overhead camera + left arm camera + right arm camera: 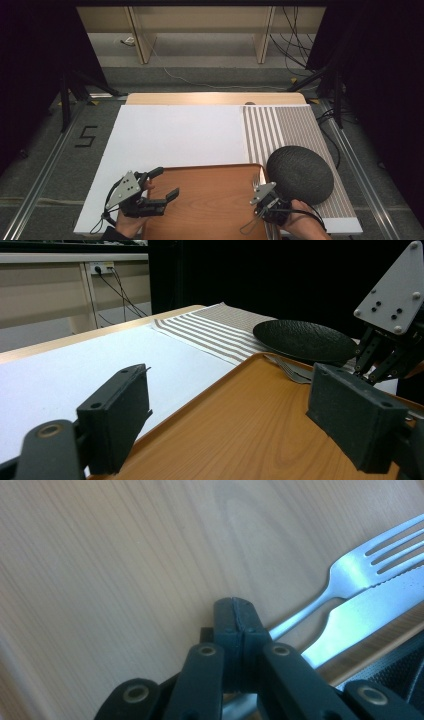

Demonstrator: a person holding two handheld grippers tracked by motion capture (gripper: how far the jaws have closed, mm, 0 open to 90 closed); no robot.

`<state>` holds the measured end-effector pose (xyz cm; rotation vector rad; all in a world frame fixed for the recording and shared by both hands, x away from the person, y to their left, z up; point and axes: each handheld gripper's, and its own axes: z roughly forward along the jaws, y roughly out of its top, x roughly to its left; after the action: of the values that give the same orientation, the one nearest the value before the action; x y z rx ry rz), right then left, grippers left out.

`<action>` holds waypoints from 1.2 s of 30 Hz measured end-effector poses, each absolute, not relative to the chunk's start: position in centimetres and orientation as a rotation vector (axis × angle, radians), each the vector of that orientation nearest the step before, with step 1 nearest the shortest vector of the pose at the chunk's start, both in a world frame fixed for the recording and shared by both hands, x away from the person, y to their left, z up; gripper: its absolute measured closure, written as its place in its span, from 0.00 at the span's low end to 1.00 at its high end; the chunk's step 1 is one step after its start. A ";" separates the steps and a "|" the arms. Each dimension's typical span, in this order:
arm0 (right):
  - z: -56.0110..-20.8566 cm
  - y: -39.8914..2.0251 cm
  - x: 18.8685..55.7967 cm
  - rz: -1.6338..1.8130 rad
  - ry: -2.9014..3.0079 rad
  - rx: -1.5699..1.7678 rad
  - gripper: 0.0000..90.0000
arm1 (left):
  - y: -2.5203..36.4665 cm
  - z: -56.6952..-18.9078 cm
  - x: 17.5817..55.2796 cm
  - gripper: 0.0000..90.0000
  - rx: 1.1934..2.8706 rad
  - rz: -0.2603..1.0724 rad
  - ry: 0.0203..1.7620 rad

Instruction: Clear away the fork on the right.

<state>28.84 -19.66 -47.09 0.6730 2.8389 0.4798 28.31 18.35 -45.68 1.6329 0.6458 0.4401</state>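
Wooden tray (210,200): fork (350,575) and knife (365,615) at right edge. Right gripper (235,615) pressed together beside fork. Left gripper (162,186) spread wide.

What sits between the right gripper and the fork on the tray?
Nothing visible does. The right gripper, jaws shut, hangs right over the fork handle on the wooden tray; the knife lies beside the fork, on its far side.

a lab: dark curtains (30,60), tripod stands (67,95), floor cables (200,82).

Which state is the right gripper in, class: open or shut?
Shut: the right gripper has its jaws pressed together above the tray, beside the fork.
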 end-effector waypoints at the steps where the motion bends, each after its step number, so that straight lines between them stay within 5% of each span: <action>1: -47.1 -19.6 28.8 0.490 2.833 0.685 0.99 | 18.4 -45.7 28.3 0.19 1.633 0.441 0.646; 21: -45.7 -20.3 29.4 0.818 2.733 0.919 0.49 | 18.4 -45.7 28.3 0.19 1.633 0.442 0.648; 36: -45.0 -21.8 30.1 1.012 2.599 1.074 0.36 | 18.4 -45.7 28.3 0.19 1.632 0.441 0.649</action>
<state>30.11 -21.80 -45.00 1.0739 2.5991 1.0123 28.33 18.38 -45.68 1.6324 0.6486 0.4414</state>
